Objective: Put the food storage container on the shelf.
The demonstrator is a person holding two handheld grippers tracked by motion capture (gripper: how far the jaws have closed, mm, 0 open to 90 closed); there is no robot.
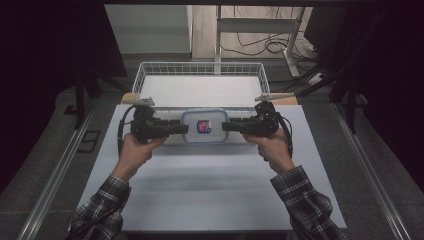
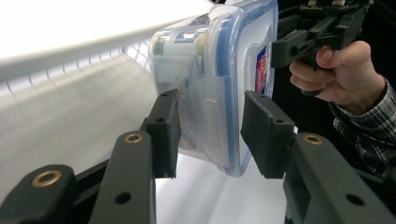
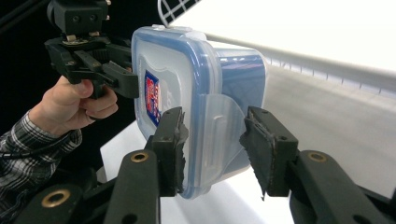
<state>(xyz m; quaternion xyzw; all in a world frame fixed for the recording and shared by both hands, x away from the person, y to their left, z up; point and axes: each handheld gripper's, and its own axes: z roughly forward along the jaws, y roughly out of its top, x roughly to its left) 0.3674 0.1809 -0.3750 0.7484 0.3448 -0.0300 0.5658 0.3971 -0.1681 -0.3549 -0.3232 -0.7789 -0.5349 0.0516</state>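
White table (image 1: 200, 190), container (image 1: 204, 126) between tongs (image 1: 183, 129)

- Two black grippers, left gripper (image 1: 184, 128) and right gripper (image 1: 224, 126), each with a black cable curling off the back.
- Grey three-cornered plate (image 1: 141, 101) on top of each.
- Thick black fingers (image 2: 161, 133) with flat pads and round brass-ringed holes.
- Checked sleeves (image 1: 305, 197), dark with pale lines, on both arms.

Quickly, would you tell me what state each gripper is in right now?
Left gripper: open, jaws either side of the container's end latch.
Right gripper: open, jaws astride the opposite latch.
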